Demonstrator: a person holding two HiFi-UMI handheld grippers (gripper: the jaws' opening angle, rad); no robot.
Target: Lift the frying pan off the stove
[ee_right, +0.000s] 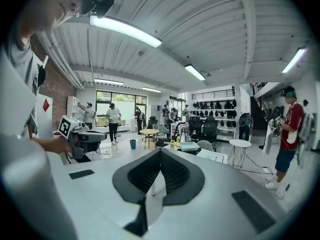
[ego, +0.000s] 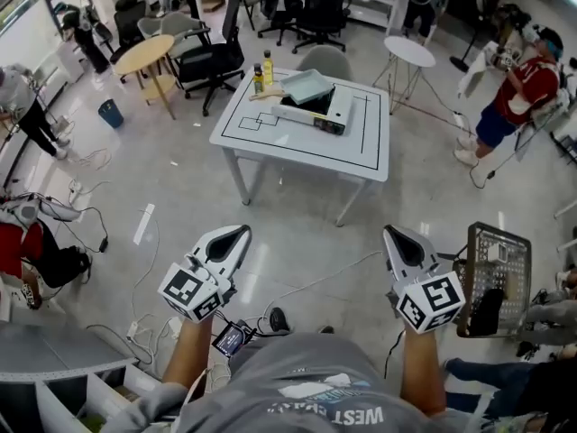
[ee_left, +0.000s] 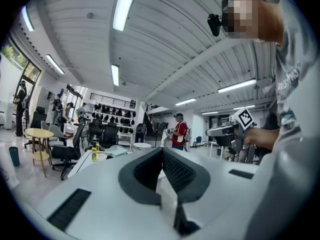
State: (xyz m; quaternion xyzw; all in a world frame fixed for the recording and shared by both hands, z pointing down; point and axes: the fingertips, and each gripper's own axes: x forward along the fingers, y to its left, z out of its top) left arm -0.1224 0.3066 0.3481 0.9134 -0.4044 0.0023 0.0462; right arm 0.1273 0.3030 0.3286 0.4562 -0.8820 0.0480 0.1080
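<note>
- A person stands on an open workshop floor with a two-jaw gripper in each hand, both raised at waist height and pointing toward a white table [ego: 270,142] well ahead.
- The left gripper [ego: 238,234] has its jaws pressed together with nothing between them. Its own view shows the ribbed dark pads [ee_left: 176,170] meeting at the tip.
- The right gripper [ego: 398,235] is likewise closed and empty, its pads [ee_right: 172,171] touching in the right gripper view.
- Each gripper's marker cube faces up toward the head camera. The two tools are held apart, side by side, far from the table.
- The frying pan [ego: 312,105], only a dark shape at this distance, sits on the white stove [ego: 335,114] on the far half of the table. Neither gripper touches it.
- A pale teal tray [ego: 307,85] lies just behind the stove, and a yellow bottle [ego: 268,67] stands near the table's far left corner.
- Black lines mark out boxes on the tabletop.
- Beyond the table are black office chairs [ego: 213,58], a round wooden table [ego: 144,55] and a small round white table [ego: 408,50].
- A blue bin [ego: 110,113] stands on the floor at left.
- A person in a red shirt [ego: 525,88] stands at right.
- A wire basket [ego: 495,278] stands just beside the right gripper.
</note>
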